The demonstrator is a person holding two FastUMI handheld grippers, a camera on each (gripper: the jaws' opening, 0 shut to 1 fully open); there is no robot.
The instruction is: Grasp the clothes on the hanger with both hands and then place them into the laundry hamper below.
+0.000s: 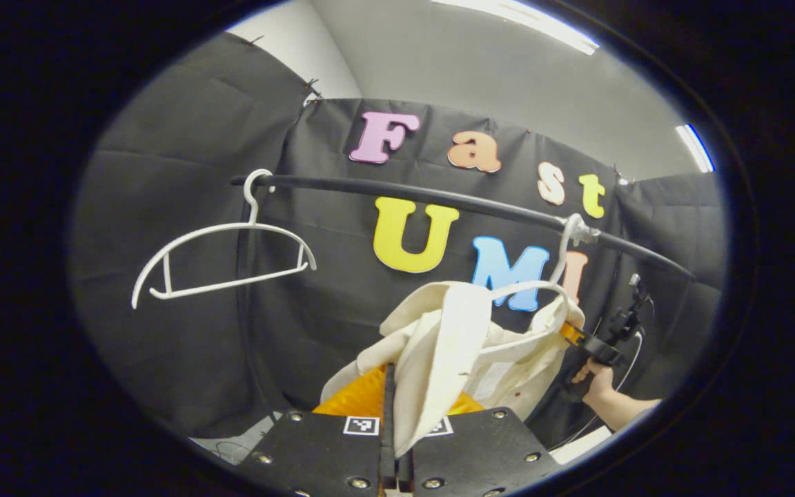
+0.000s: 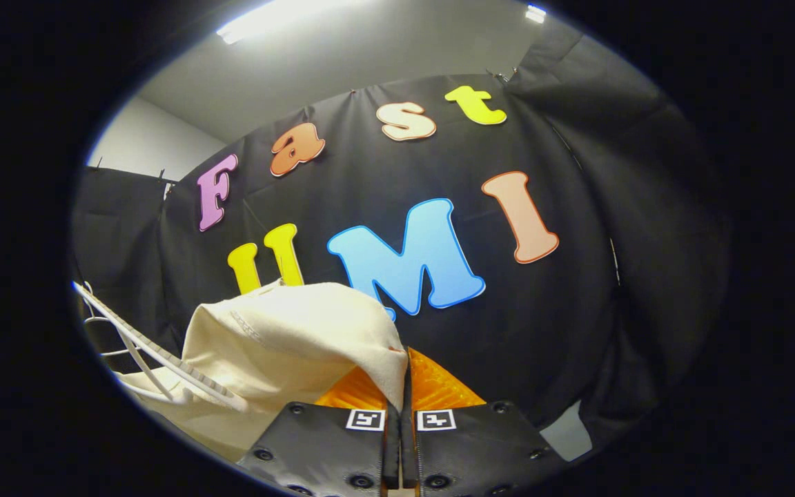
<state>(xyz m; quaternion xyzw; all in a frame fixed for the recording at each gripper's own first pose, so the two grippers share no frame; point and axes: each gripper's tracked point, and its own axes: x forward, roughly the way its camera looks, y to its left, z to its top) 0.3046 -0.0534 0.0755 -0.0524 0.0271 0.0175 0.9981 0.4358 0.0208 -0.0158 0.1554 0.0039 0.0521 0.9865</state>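
Note:
A cream garment hangs crumpled on a white hanger at the right end of a black rail. My left gripper is shut on a fold of its left side, and cloth runs down between the jaws. In the left gripper view my right gripper, held by a hand, sits at the garment's right edge. In the right gripper view the garment bulges up to the left, and my right gripper is shut on its edge. The hanger slants beside it.
An empty white hanger hangs tilted near the rail's left end. The black cloth wall stands close behind the rail. A pale strip of floor or table shows at lower right in the right gripper view.

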